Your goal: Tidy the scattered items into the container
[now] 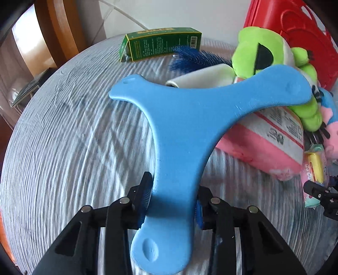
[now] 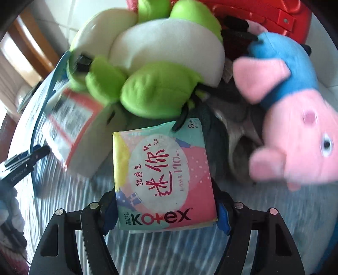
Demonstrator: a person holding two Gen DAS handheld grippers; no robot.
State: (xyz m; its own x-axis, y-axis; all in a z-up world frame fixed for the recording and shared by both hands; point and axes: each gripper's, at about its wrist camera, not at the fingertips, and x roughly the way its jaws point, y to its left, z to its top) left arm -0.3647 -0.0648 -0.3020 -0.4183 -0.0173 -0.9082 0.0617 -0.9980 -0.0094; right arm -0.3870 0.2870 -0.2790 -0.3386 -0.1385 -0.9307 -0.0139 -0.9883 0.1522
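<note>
My left gripper point(image 1: 174, 203) is shut on a blue three-armed foam boomerang point(image 1: 190, 118), holding one arm above the table. My right gripper point(image 2: 165, 208) is shut on a Kotex pad packet point(image 2: 162, 173), held above the table; the packet also shows at the right edge of the left wrist view point(image 1: 314, 169). A red plastic basket point(image 1: 295, 31) stands at the far right, also seen in the right wrist view point(image 2: 264, 14). A green-and-white frog plush point(image 2: 147, 63) and a pink pig plush in blue point(image 2: 295, 131) lie in front of it.
A round table with a grey striped cloth point(image 1: 63, 127) carries a green box point(image 1: 162, 43), a blue bristle brush point(image 1: 196, 58), a white roll point(image 1: 202, 78) and a pink tissue pack point(image 1: 264, 143). A wooden chair point(image 1: 57, 27) stands behind left.
</note>
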